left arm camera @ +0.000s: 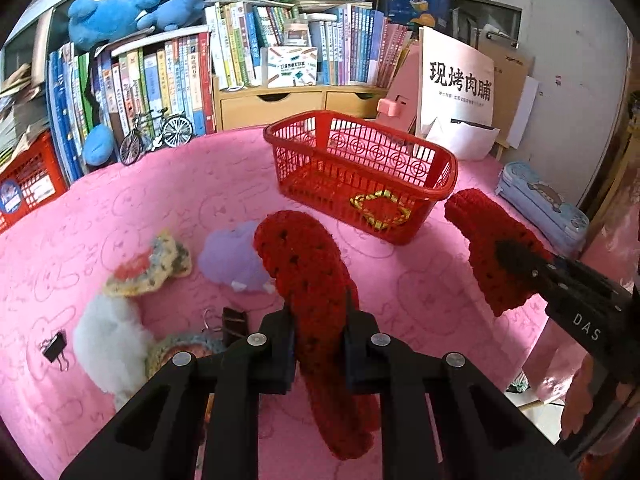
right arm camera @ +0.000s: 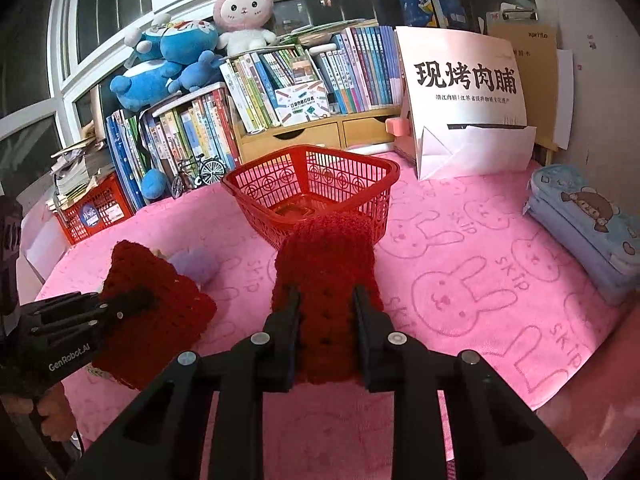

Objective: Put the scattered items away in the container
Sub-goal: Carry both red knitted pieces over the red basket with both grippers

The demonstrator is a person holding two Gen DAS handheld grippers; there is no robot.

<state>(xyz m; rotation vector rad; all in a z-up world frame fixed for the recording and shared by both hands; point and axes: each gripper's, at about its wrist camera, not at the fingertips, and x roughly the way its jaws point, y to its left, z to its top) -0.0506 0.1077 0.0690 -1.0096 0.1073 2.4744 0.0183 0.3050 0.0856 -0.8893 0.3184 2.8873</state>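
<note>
Both grippers have a red crochet piece pinched in their fingers: left gripper (left arm camera: 318,344) holds one (left arm camera: 308,276), right gripper (right arm camera: 326,328) another (right arm camera: 326,264), lifted off the pink tabletop (right arm camera: 480,264), presumably for dropping into the red basket (right arm camera: 312,184) just ahead.

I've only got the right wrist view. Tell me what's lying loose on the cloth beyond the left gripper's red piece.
Observer: A white fluffy piece lies on the pink cloth, left of the left gripper, which clamps a red crochet piece.
Operator: Go on. Name the small stuff.
Observer: A black binder clip sits on the cloth just left of the fluffy piece.
Operator: Now describe the basket from that side.
Observer: The red basket has a yellow-edged diamond label on its near wall.
</note>
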